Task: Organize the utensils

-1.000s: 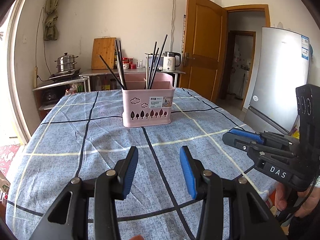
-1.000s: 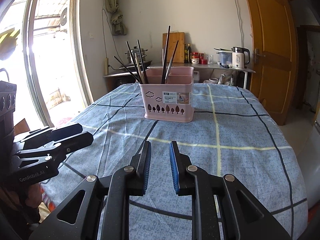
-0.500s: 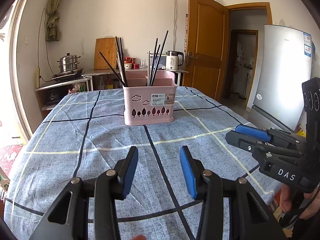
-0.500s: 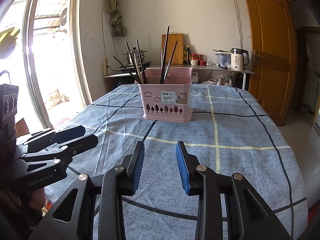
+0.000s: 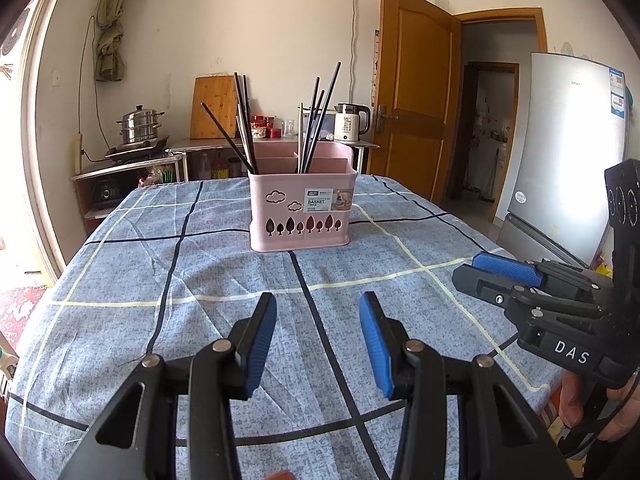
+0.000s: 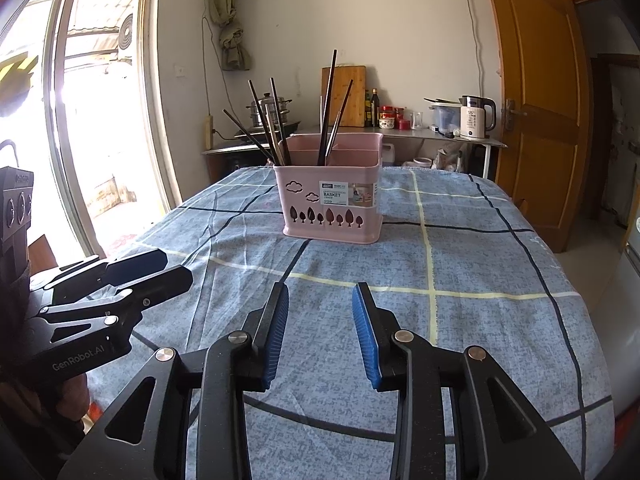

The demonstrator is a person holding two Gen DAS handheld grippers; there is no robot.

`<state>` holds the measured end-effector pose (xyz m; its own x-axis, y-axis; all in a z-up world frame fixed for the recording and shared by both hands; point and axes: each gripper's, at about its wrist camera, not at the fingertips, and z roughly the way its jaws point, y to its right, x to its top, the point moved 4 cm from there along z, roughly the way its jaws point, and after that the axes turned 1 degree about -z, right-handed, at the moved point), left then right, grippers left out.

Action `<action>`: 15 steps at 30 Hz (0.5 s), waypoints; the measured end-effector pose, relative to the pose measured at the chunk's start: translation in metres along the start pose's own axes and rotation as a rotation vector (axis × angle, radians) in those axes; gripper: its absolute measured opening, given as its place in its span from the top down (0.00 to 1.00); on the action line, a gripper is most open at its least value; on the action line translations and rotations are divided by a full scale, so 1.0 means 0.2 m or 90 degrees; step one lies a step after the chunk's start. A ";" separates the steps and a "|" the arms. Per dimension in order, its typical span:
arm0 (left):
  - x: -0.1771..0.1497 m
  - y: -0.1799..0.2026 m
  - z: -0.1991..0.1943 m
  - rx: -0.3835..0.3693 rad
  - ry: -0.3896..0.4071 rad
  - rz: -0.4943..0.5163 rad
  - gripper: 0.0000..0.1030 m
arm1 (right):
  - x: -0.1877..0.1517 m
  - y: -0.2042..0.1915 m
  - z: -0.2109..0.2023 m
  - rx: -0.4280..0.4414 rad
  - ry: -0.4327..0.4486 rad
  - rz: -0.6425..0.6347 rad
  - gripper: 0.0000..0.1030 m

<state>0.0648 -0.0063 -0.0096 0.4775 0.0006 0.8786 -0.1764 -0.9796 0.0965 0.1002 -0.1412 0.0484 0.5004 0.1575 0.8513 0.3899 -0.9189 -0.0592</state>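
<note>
my left gripper [image 5: 318,336] and right gripper [image 6: 320,332] are hovering with jaws apart and empty over the near tablecloth [image 5: 160,280], aimed at the far pink basket [image 5: 301,208], where the chopsticks [image 5: 316,120] are standing sorted in compartments.

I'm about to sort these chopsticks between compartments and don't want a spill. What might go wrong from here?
1. The pink basket looks light; pulling a leaning chopstick sideways may tip it.
2. The chopsticks cross closely, so the right gripper might catch two at once.
3. The wrinkled tablecloth may let the basket slide.
</note>
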 end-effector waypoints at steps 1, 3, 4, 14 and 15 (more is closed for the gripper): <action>0.00 0.00 0.00 0.000 0.001 -0.001 0.56 | 0.00 0.00 0.00 0.000 0.000 0.000 0.67; 0.00 0.00 0.00 0.001 0.002 -0.002 0.56 | 0.00 0.00 0.00 0.000 0.000 0.000 0.67; 0.00 0.00 0.00 0.001 0.002 -0.003 0.56 | 0.00 0.00 0.00 0.000 0.000 0.000 0.67; 0.00 0.01 -0.01 0.002 0.005 -0.001 0.56 | 0.00 -0.01 0.00 0.002 -0.002 -0.001 0.67; 0.00 0.01 -0.01 0.000 0.005 -0.001 0.56 | 0.00 -0.01 0.00 0.001 -0.002 -0.001 0.67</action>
<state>0.0616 -0.0074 -0.0086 0.4711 0.0039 0.8821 -0.1753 -0.9796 0.0980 0.0995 -0.1400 0.0482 0.5024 0.1602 0.8497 0.3925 -0.9178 -0.0591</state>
